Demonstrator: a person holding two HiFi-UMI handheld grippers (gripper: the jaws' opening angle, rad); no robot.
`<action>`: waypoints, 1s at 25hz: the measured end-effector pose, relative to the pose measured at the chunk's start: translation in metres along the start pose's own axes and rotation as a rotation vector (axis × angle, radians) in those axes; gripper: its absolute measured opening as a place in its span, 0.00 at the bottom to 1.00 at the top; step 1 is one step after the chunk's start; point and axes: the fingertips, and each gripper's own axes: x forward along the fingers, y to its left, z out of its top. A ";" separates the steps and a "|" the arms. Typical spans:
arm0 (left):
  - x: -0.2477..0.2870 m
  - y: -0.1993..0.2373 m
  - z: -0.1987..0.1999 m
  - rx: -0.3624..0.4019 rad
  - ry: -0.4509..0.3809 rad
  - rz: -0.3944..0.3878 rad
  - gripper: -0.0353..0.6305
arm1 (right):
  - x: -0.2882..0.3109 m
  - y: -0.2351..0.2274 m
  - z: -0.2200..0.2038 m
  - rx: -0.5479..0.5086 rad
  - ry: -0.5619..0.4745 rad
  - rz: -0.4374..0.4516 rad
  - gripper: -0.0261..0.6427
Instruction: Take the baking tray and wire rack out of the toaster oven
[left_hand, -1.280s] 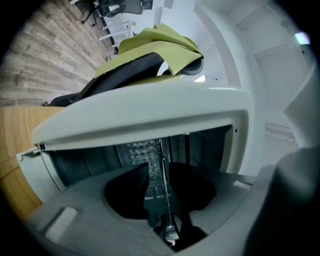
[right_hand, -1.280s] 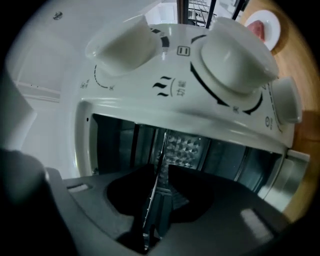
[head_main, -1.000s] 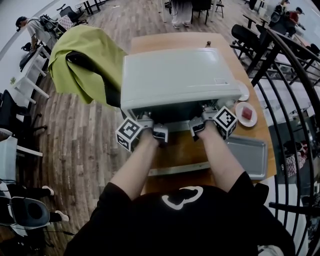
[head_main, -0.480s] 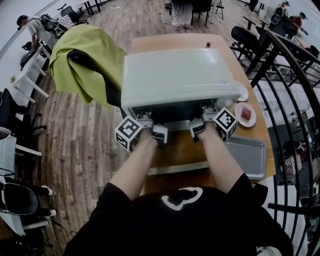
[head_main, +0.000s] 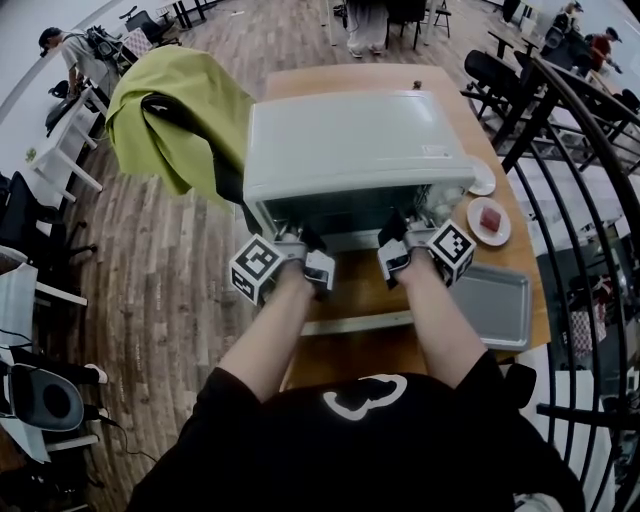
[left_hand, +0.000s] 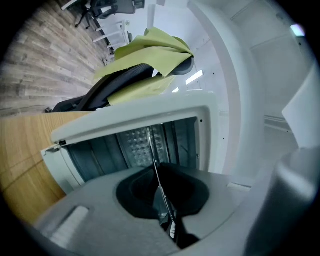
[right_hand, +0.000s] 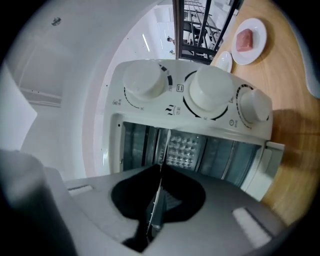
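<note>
Both grippers have drawn slightly back from the mouth of the one toaster oven, whose door hangs open on the wooden table. The left gripper and right gripper each have their jaws pinched together on the thin front edge of the single wire rack, which reaches back into the oven cavity. One baking tray lies on the table to the right of the oven. Three knobs line the oven's panel. Two plates sit beyond the tray, and one green cloth drapes a chair.
</note>
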 end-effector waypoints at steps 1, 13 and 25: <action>-0.004 0.000 -0.002 -0.001 0.000 0.003 0.08 | -0.004 0.000 -0.001 0.002 0.002 -0.002 0.05; -0.050 -0.007 -0.021 0.003 -0.005 -0.004 0.08 | -0.052 0.007 -0.017 0.013 0.033 -0.004 0.06; -0.094 -0.015 -0.039 0.013 -0.015 0.009 0.08 | -0.097 0.017 -0.031 -0.003 0.062 0.005 0.06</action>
